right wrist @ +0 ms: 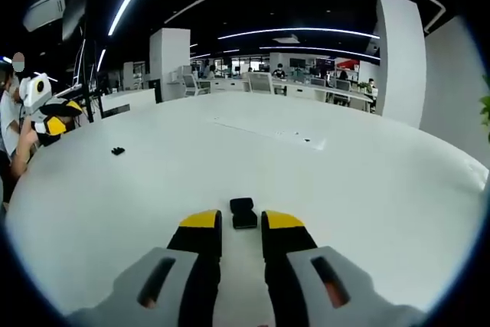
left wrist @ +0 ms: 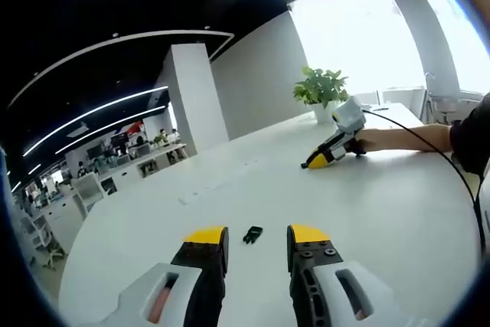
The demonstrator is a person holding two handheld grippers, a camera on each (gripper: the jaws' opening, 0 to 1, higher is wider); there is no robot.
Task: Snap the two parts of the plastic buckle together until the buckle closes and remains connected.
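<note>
Two buckle halves lying apart on a white table, neither yet grasped

The task looks barely begun: one black buckle half [left wrist: 253,234] lies flat just ahead of the left gripper [left wrist: 256,237], between its yellow-tipped jaws, which stand apart and touch nothing; the other half [right wrist: 243,213], a small dark rounded block, lies just beyond the right gripper [right wrist: 242,221], whose jaws stand apart with a narrow gap, empty. The halves sit well apart on the table [left wrist: 367,212], so each has to be picked up, brought together and pressed home. Both are small, black and low, their fine detail too small to read. A potted plant [left wrist: 321,91] stands at the far edge, an open office beyond
</note>
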